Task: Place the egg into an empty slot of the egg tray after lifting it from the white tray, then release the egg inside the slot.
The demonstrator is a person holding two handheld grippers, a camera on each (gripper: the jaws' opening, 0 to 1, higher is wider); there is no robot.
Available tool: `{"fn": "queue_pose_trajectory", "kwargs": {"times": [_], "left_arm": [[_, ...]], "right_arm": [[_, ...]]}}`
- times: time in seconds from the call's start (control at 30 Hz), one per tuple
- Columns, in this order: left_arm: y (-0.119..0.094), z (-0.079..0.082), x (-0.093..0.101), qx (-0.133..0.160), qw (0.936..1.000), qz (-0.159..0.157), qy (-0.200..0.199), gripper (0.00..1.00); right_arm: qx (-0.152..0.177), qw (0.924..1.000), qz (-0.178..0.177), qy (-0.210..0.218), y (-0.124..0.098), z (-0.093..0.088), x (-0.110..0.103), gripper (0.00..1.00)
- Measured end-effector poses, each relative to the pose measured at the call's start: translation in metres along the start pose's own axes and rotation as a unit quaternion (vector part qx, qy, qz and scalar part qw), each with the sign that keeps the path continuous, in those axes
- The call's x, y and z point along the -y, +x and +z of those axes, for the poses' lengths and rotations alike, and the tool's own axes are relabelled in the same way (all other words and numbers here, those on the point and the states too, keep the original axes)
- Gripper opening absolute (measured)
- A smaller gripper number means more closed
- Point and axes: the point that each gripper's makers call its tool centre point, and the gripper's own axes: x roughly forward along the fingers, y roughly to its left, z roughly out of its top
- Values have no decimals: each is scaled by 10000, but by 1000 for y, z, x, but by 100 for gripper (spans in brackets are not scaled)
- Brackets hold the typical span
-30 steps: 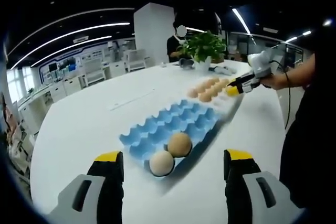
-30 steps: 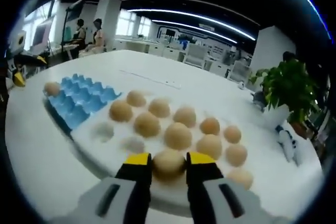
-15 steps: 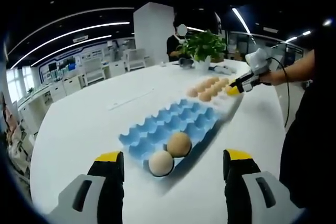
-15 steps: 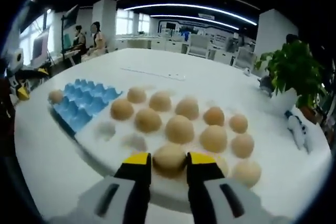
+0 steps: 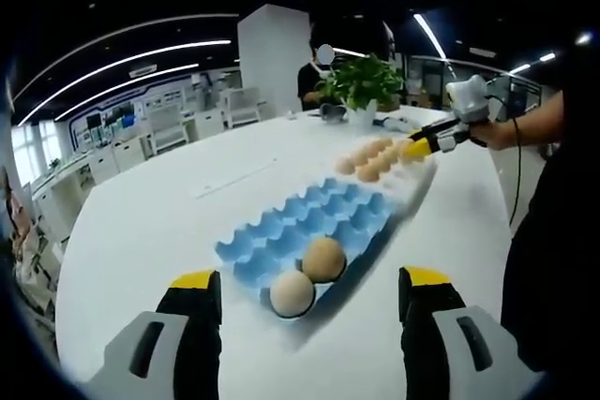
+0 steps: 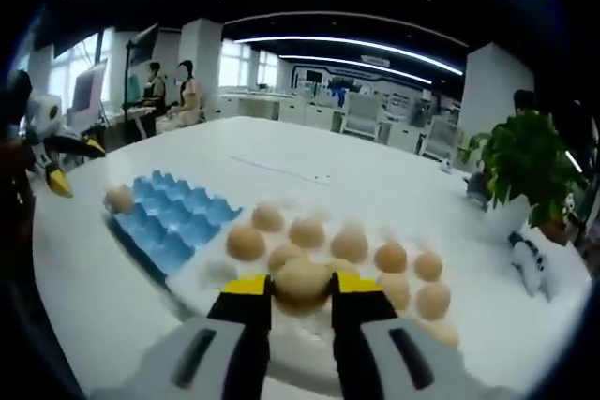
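The egg (image 6: 301, 280) sits between the yellow pads of my right tool (image 6: 300, 289), which is clamped on its two sides; judging by the eggs below looking smaller and lower, I take it to be raised above the white tray (image 6: 211, 274). I judge it light, rigid, smooth and brittle: the shell gives no warning before it cracks, and the curved surface could squirt out of flat pads if I squeeze unevenly. The hold looks right to me, across the widest part, so I would add no more pressure than is there.

Under it, the white tray carries about a dozen more tan eggs, close together. Just beside that tray, towards the left of the right gripper view, lies the blue egg tray (image 6: 169, 224), touching or nearly touching it.

In the left gripper view the egg tray (image 5: 309, 222) holds two eggs (image 5: 307, 275) in its near corner, with every other slot bare. My left tool (image 5: 305, 292) hangs above the bench (image 5: 150, 222) short of that corner, jaws wide apart, holding nothing. The right tool (image 5: 419, 146) shows far off over the white tray.
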Motion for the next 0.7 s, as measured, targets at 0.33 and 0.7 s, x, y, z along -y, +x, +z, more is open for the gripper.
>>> {"fn": "queue_pose_trajectory", "kwargs": {"times": [0.33,0.7], "left_arm": [[-1,-2,-2,-24,10000,28,-23,77],[2,-1,-1,-13,10000,4,-34,77]], "right_arm": [[160,9969,744,-215,17,18,-54,23],[307,9868,1491,-552,37,36,-118,23]]}}
